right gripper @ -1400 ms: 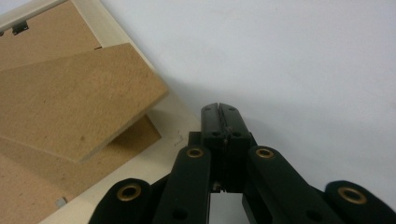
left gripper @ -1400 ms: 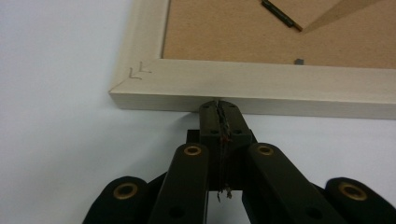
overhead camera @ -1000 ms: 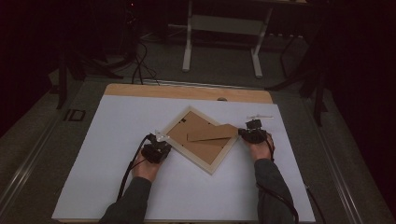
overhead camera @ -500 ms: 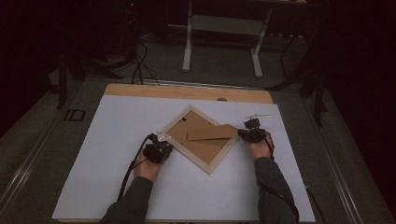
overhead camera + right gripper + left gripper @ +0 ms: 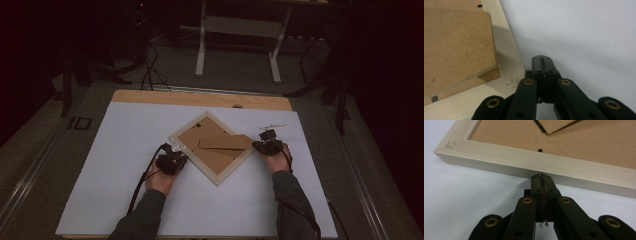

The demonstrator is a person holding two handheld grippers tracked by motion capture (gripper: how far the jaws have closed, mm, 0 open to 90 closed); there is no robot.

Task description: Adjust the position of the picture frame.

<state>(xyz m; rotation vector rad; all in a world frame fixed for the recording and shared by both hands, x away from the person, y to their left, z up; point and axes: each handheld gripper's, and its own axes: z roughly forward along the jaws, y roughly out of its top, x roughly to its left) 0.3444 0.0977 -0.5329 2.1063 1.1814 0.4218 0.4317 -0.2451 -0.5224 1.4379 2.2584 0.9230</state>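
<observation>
Black jaws on our left gripper [image 5: 541, 178] are pressed together on nothing, tips at the near rail of the wooden frame [image 5: 529, 160]; our right gripper [image 5: 541, 59], likewise closed and empty, sits just off the frame's corner. The frame lies face down, diamond-wise, on the white sheet [image 5: 125, 150], its stand flap [image 5: 225, 142] raised. We should brace the rail steadily, then work the flap gently.
</observation>
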